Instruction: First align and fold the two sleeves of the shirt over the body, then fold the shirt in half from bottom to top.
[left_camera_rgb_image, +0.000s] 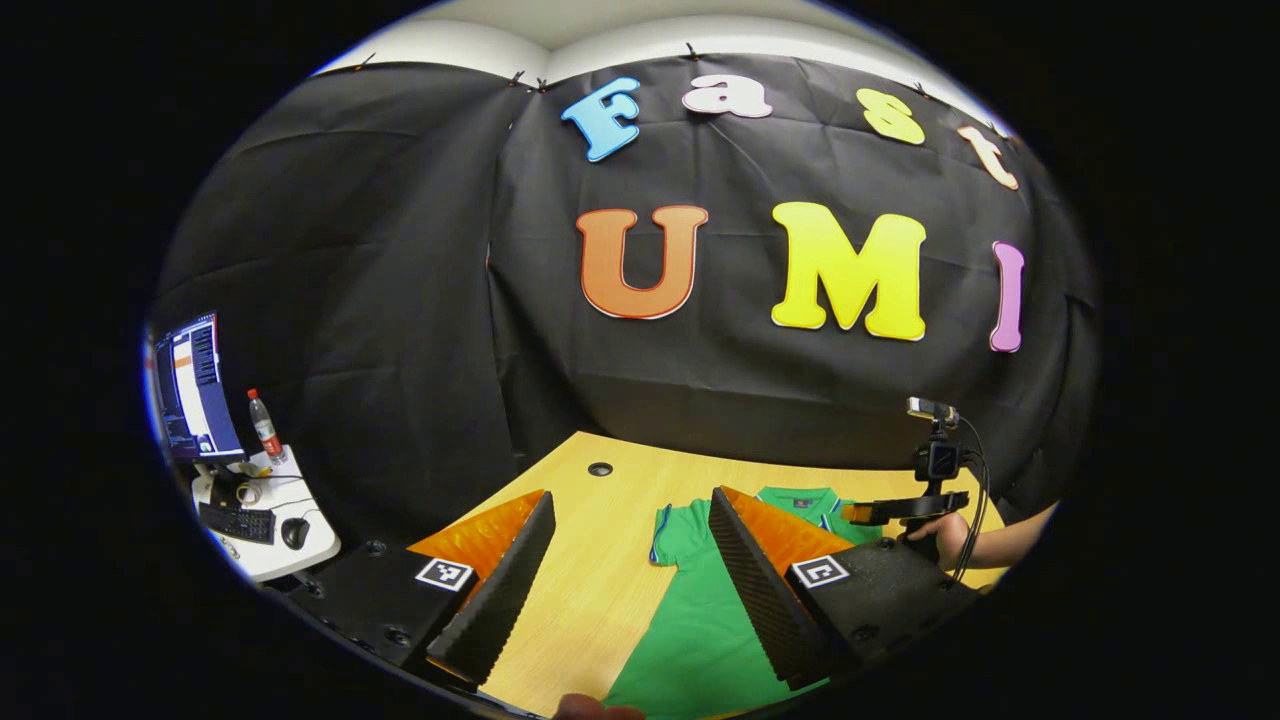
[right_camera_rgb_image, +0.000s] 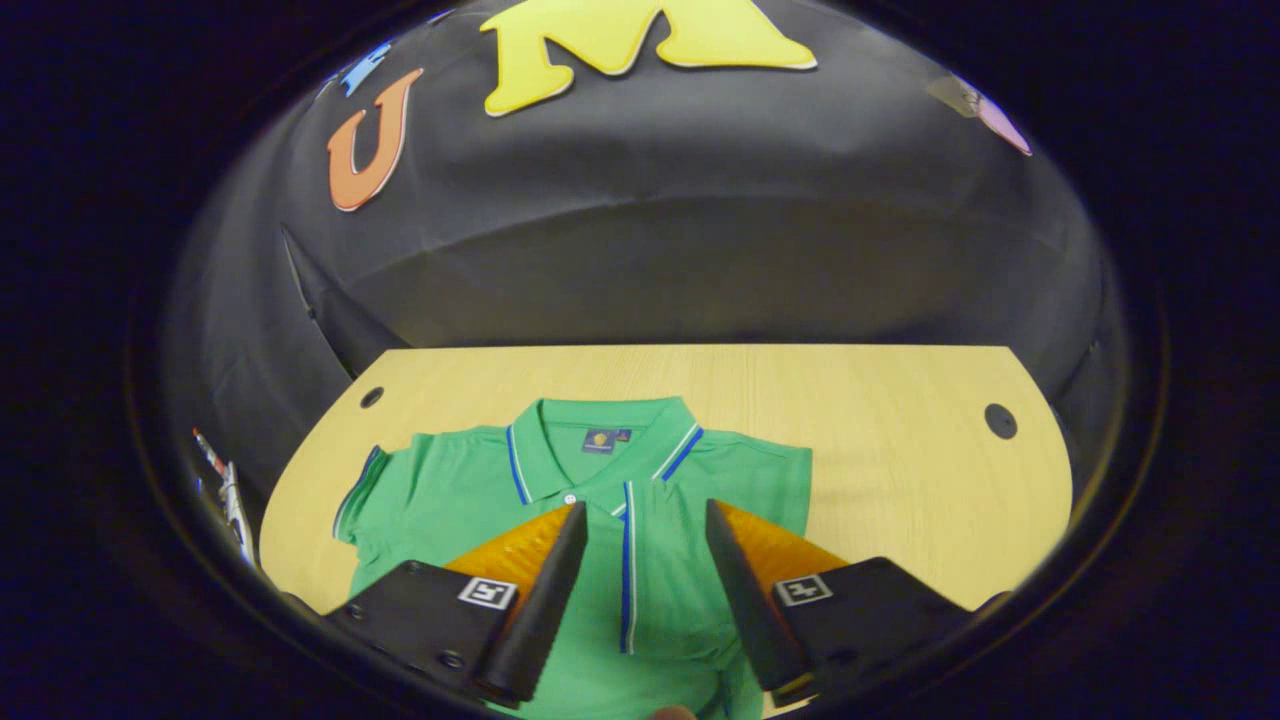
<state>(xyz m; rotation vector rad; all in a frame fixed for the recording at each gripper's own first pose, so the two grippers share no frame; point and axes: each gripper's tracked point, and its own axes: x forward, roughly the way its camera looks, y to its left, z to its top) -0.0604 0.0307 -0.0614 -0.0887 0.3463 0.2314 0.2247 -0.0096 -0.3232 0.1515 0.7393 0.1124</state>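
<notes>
**Ana:** Left gripper view first: what lies around the left gripper (left_camera_rgb_image: 630, 575)?

**Ben:** Its jaws stand wide apart and hold nothing. They hang above the wooden table (left_camera_rgb_image: 590, 585), with bare wood showing in the gap between them. The green shirt (left_camera_rgb_image: 700, 620) lies flat at about five o'clock, its short sleeve (left_camera_rgb_image: 668, 530) reaching toward the middle of the gap. One finger (left_camera_rgb_image: 755, 580) covers part of the shirt's body.

**Ana:** Anything else nearby?

**Ben:** At three o'clock a hand (left_camera_rgb_image: 945, 535) holds the right gripper (left_camera_rgb_image: 905, 508) over the far side of the shirt. At nine o'clock, well apart from the table, a white side desk (left_camera_rgb_image: 265, 525) carries a monitor (left_camera_rgb_image: 195, 385), a bottle (left_camera_rgb_image: 266, 425), a keyboard (left_camera_rgb_image: 236, 522) and a mouse (left_camera_rgb_image: 294, 532). A cable hole (left_camera_rgb_image: 600, 468) sits at twelve o'clock near the table's far edge.

**Ana:** And the right gripper view?

**Ben:** The right gripper (right_camera_rgb_image: 640, 575) is wide open too, empty, hovering over the shirt (right_camera_rgb_image: 600, 520). The collar (right_camera_rgb_image: 600, 440) points to twelve o'clock and the placket (right_camera_rgb_image: 627, 570) runs down between the fingers. The sleeve at nine o'clock (right_camera_rgb_image: 360, 500) lies spread out; the three o'clock side ends in a straight edge. Bare table (right_camera_rgb_image: 900, 470) stretches from one to four o'clock, with cable holes at ten (right_camera_rgb_image: 371, 397) and two o'clock (right_camera_rgb_image: 1000, 420). The table's far edge meets the black cloth wall (right_camera_rgb_image: 640, 260).
</notes>
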